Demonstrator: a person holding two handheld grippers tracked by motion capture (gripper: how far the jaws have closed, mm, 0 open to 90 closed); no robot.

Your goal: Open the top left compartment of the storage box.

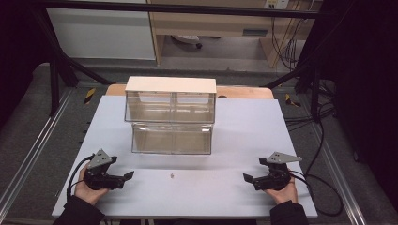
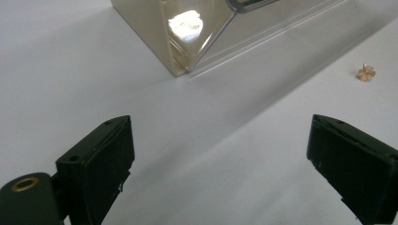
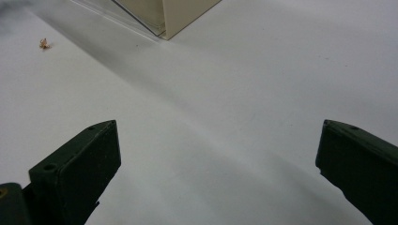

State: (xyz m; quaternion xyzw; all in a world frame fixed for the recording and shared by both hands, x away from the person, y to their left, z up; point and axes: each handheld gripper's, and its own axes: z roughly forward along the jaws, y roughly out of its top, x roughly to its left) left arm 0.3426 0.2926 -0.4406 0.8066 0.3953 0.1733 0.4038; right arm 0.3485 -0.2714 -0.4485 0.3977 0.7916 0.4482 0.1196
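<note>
**Both grippers idle, jaws wide, tiny object lying between them**

We note the white table (image 1: 244, 122) first, a pale board carrying everything else. Toward its far middle stands a clear drawer cabinet (image 1: 171, 115) with a cream top; its lower drawer (image 1: 171, 138) is pulled forward, toward the person. Through the clear walls we make out nothing inside. In the left gripper view a corner of the clear unit (image 2: 187, 37) fills the upper part of the picture, a bright glare spot on it; in the right gripper view its cream corner (image 3: 180, 16) sits at the top edge.

The left gripper (image 1: 123, 178) rests at the near left of the table, held in a hand (image 1: 87, 190), jaws pointing inward. Its own view shows them spread wide with bare table between, gripping nothing. The right gripper (image 1: 250, 179) mirrors it at near right in the other hand (image 1: 284, 193), jaws likewise far apart and empty.

Smallest: a little tan flower-shaped piece (image 1: 172, 176) lies on the table between the two grippers, well apart from each and just in front of the pulled drawer. We cannot tell what it is.
</note>
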